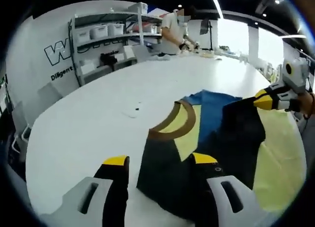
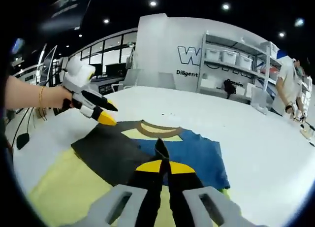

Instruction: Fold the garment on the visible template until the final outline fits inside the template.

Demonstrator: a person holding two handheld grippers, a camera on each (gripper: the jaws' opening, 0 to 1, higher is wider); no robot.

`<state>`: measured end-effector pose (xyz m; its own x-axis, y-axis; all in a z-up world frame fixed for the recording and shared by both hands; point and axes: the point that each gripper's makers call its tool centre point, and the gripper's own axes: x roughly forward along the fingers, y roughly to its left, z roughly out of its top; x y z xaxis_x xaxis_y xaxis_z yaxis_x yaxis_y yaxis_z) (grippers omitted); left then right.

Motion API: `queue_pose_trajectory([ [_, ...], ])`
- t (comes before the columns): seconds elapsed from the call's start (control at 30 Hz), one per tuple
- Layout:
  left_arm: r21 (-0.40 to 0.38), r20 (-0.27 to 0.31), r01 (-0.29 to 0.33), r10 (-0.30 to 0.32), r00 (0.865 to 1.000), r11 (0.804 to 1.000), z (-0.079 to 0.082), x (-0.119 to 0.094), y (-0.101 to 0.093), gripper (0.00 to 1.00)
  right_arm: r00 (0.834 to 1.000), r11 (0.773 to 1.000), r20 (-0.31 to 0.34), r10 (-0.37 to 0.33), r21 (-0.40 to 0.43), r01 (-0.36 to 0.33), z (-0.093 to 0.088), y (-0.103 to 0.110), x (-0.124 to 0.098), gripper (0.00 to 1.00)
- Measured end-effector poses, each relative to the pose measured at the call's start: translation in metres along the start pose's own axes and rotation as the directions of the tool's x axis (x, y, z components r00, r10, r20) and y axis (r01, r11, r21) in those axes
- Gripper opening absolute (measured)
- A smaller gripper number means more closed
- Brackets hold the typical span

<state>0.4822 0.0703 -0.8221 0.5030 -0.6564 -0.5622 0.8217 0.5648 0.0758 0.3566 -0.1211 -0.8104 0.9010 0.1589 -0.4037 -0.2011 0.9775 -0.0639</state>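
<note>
Between the right claw's (image 2: 161,164) tips, garment (image 2: 118,153) fabric sits pinched.

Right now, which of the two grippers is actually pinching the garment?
The right gripper: its jaws are shut on a fold of the garment. The left gripper has its jaws apart.

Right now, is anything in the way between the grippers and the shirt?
No, nothing visible is in the way. The right gripper is shut on a raised fold of the shirt, and the left gripper hangs open right above the shirt's edge. The shirt lies on the yellow template.
</note>
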Motion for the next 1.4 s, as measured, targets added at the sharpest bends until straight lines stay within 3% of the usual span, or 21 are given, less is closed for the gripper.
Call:
queue_pose_trajectory([
  [0.2,0.036,-0.04,0.042,-0.04,0.998,0.998,-0.005,0.004,-0.003,0.43,0.996,0.995,-0.032,-0.089,0.043,0.09,-0.019,-0.024,-0.012,0.0],
  [0.33,0.092,-0.107,0.014,-0.004,0.994,0.996,-0.011,0.003,0.005,0.38,0.988,0.985,-0.052,-0.144,0.083,0.148,-0.025,-0.033,-0.018,0.0],
  [0.47,0.112,-0.073,0.023,-0.015,0.997,0.993,-0.002,0.004,0.002,0.4,0.98,0.977,-0.053,-0.193,0.082,0.197,-0.028,-0.041,-0.024,0.0],
  [0.53,0.103,-0.098,0.063,-0.053,0.994,0.993,-0.004,0.006,-0.002,0.4,0.978,0.973,-0.092,-0.187,0.119,0.197,-0.04,-0.039,-0.028,0.0],
  [0.6,0.13,-0.122,0.088,-0.072,0.99,0.988,-0.008,0.007,-0.005,0.4,0.979,0.974,-0.108,-0.173,0.13,0.186,-0.047,-0.036,-0.028,0.0],
  [0.73,0.122,-0.143,0.153,-0.135,0.98,0.981,-0.011,0.006,-0.011,0.39,0.986,0.967,-0.081,-0.146,0.2,0.159,-0.04,-0.032,-0.025,0.01],
  [0.87,0.146,-0.181,0.185,-0.158,0.971,0.972,-0.014,0.005,-0.007,0.35,0.993,0.976,-0.04,-0.109,0.185,0.114,-0.031,-0.022,-0.021,0.11],
  [0.93,0.11,-0.189,0.189,-0.166,0.968,0.976,-0.012,0.007,-0.004,0.3,0.998,0.981,-0.045,-0.047,0.185,0.054,-0.032,-0.007,-0.016,0.18],
  [1.03,0.104,-0.201,0.206,-0.182,0.962,0.973,-0.007,0.009,-0.002,0.19,0.998,0.982,-0.063,-0.008,0.185,0.02,-0.036,0.008,-0.012,0.33],
  [1.13,0.126,-0.246,0.229,-0.193,0.95,0.965,-0.012,0.008,0.0,0.1,0.997,0.989,-0.073,0.007,0.15,0.004,-0.038,0.014,-0.013,0.34],
  [1.23,0.134,-0.271,0.238,-0.196,0.942,0.962,-0.015,0.008,0.001,0.09,0.996,0.99,-0.08,0.028,0.144,-0.016,-0.039,0.018,-0.011,0.42],
  [1.4,0.125,-0.304,0.249,-0.201,0.931,0.96,-0.022,0.009,0.002,0.06,0.995,0.986,-0.092,0.047,0.164,-0.031,-0.043,0.02,-0.01,0.45],
])
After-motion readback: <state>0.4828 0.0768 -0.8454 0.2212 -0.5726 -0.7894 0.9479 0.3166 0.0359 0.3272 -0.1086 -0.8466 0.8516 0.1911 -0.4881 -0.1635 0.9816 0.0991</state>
